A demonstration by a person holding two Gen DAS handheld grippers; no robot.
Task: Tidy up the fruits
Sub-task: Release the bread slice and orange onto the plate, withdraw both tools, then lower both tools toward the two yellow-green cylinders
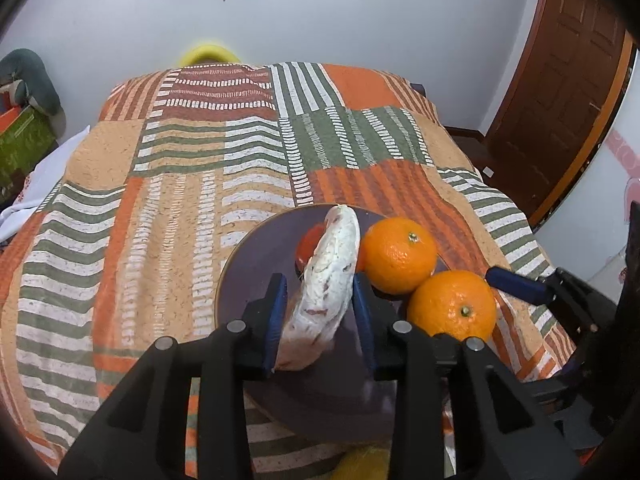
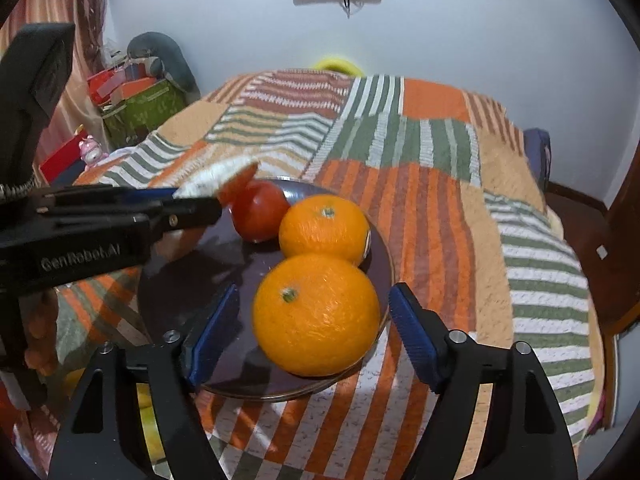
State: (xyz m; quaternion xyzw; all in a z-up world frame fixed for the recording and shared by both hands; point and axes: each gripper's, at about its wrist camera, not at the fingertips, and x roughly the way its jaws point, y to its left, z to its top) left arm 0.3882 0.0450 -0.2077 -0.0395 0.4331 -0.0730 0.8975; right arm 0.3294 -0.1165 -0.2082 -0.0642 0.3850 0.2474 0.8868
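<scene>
Dark round plate (image 2: pixel 376 256) on striped patchwork bedspread (image 1: pixel 160 184): holds two oranges (image 2: pixel 316 314), a red fruit (image 2: pixel 260 216), possibly an apple. Left gripper (image 1: pixel 318 312) jaws parted around a white-netted oblong fruit (image 1: pixel 324 280) over the plate, apparently releasing. Right gripper (image 2: pixel 312 320) open, straddling the nearer orange. Something yellow, unclear, remains off-plate.

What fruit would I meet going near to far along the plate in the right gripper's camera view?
Nearest orange between the right gripper pads, then the second orange, then the red fruit at the far side of the plate.
</scene>
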